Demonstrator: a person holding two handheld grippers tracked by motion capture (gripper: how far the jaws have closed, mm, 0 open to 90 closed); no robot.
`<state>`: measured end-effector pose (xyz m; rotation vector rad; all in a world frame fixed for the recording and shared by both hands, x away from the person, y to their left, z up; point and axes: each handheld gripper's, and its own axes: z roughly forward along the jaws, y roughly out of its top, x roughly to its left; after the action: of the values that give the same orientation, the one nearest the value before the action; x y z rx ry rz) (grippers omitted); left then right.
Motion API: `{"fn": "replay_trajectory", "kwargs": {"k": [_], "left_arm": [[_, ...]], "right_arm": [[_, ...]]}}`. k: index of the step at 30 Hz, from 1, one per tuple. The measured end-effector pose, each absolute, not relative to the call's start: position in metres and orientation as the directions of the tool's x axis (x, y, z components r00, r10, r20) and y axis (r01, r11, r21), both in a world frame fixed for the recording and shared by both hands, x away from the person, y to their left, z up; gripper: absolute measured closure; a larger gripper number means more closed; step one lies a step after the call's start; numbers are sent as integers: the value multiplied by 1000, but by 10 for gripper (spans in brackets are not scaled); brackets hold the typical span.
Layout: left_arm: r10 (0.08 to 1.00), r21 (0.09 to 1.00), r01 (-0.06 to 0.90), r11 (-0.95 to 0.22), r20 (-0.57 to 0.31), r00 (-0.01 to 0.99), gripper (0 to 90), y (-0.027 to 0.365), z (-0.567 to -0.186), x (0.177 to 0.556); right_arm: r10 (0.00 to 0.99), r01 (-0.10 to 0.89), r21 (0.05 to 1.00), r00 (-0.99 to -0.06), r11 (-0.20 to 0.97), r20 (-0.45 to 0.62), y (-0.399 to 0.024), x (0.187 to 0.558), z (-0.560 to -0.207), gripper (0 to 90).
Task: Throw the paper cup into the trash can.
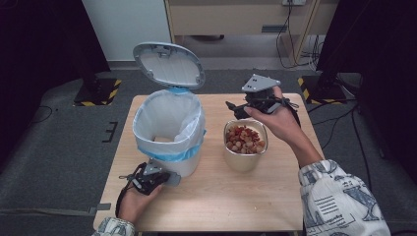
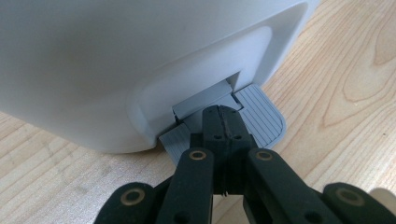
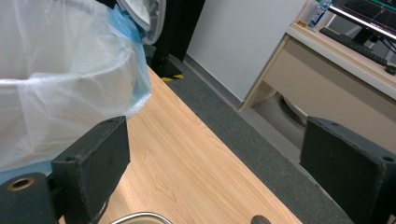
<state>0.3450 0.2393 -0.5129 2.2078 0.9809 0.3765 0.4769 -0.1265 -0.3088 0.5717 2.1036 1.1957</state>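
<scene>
High view: the wooden bench (image 1: 216, 196) spreads across the middle of the frame. At centre left on it stands the white pedal bin (image 1: 169, 142), its lid (image 1: 168, 64) tipped up and back, a clear and blue liner (image 1: 169, 118) folded over the rim. Just right of the bin sits a metal bowl (image 1: 245, 158) of red and tan pieces.

At the lower left of the frame, the left hand-held gripper (image 1: 164, 178) lies at the foot of the bin. In the left gripper view its jaws are pressed together, tips resting on the grey ribbed pedal (image 2: 261, 119) under the bin's front.

Above the bowl, the right hand-held gripper (image 1: 232, 109) hangs in the air; in the right gripper view its jaws stand spread with nothing between them.
</scene>
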Motion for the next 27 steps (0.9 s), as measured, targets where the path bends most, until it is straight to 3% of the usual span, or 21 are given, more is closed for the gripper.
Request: {"fn": "replay_trajectory", "kwargs": {"k": [27], "left_arm": [[738, 687, 539, -488, -5, 675, 898, 239, -513, 345]], "right_arm": [[694, 117, 873, -661, 473, -287, -155, 481, -326, 74]]}}
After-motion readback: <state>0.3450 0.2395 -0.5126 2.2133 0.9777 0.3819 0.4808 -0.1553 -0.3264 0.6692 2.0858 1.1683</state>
